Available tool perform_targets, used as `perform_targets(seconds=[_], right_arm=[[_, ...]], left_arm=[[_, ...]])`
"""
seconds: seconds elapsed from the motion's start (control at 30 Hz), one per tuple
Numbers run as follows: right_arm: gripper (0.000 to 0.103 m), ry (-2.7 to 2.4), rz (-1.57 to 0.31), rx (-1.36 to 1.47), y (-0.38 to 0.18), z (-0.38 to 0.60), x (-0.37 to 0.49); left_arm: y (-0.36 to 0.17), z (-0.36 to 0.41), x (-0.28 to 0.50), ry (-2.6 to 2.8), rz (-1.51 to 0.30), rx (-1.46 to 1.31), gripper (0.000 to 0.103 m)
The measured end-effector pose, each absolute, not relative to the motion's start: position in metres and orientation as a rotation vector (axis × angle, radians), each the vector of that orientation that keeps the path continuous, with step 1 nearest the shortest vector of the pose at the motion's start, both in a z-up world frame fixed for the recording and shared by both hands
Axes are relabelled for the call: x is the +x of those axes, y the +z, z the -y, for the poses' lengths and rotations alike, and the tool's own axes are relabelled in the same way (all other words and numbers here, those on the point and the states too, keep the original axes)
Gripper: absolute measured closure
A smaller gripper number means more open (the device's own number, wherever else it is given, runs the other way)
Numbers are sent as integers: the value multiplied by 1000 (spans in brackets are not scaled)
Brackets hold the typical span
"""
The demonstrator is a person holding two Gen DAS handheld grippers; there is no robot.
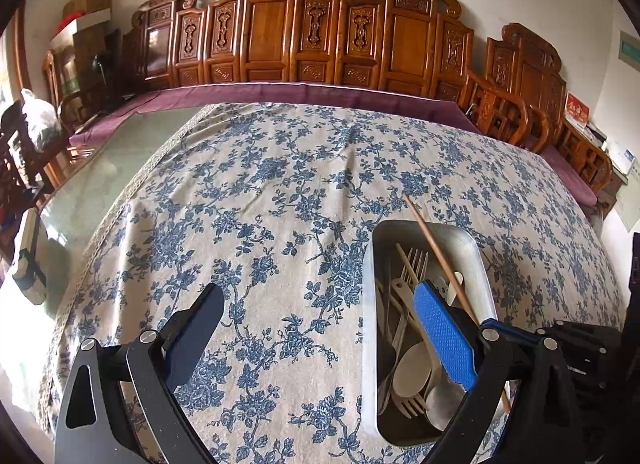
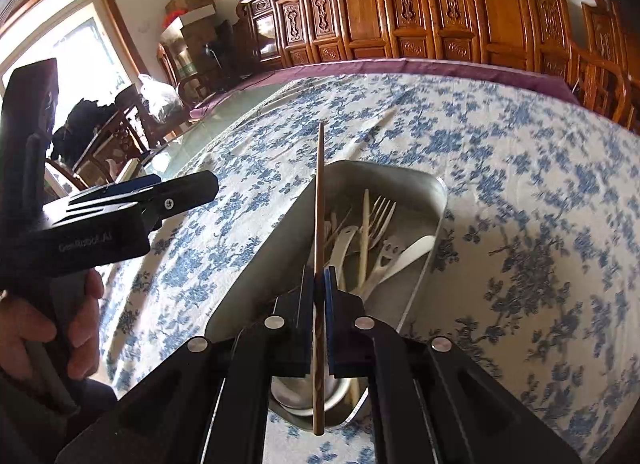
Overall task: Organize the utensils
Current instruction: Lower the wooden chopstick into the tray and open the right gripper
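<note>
Nearest in the right wrist view: right gripper (image 2: 319, 284) pinched tight on a brown chopstick (image 2: 319, 191), both pads pressed flat against the shaft, which runs straight up the middle of the frame, lower end sticking out below the fingers, upper tip reaching past the far rim of the metal tray (image 2: 256, 260). Poised directly over the near half of that tray, pointing forward and slightly down. Just beyond the pads, inside the tray: pale forks (image 2: 382, 211), spoons (image 2: 348, 244) and a second, lighter chopstick (image 2: 365, 232), lying jumbled lengthwise.

Off to the left, left gripper (image 2: 188, 193) held level above the floral tablecloth (image 2: 520, 191), a bare hand (image 2: 48, 340) wrapped round its handle; from its own camera, left gripper (image 1: 320, 324) spread wide, nothing between the fingers, the blue-padded finger (image 1: 444, 336) hanging over the tray (image 1: 370, 328), the black one over bare cloth. Held chopstick (image 1: 436, 252) slanting across the tray there.

Farther back: purple cloth edge (image 1: 320, 89), then carved wooden chair backs (image 1: 272, 23) along the white wall
</note>
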State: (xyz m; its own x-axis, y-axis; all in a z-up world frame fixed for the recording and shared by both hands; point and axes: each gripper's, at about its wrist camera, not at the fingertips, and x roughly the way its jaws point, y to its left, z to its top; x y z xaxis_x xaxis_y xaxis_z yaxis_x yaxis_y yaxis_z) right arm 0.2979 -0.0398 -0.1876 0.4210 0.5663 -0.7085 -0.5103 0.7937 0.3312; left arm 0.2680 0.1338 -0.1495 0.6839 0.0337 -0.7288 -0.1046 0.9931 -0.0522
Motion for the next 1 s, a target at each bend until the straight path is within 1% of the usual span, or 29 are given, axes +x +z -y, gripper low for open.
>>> perform_targets(seconds=[0.1,0.43,0.63,0.77,1.0], right_arm=[[97,676,-931,94,-194,36,299],[97,588,-962,10,-221,30,308],[97,560,-962,-25,-222,28,312],[96,612,-959,19,-219,27,312],[96,653,-901,18,-201,29,305]], left_arm=[[-151,-135,269,75,-819,-94,11],[-151,-133,268,70,-820,-97,11],[-151,-133,268,69,-821,-101,11],[-151,-133,268,69,-821,-98,11],[-152,-135,269,73,-820,-100,11]])
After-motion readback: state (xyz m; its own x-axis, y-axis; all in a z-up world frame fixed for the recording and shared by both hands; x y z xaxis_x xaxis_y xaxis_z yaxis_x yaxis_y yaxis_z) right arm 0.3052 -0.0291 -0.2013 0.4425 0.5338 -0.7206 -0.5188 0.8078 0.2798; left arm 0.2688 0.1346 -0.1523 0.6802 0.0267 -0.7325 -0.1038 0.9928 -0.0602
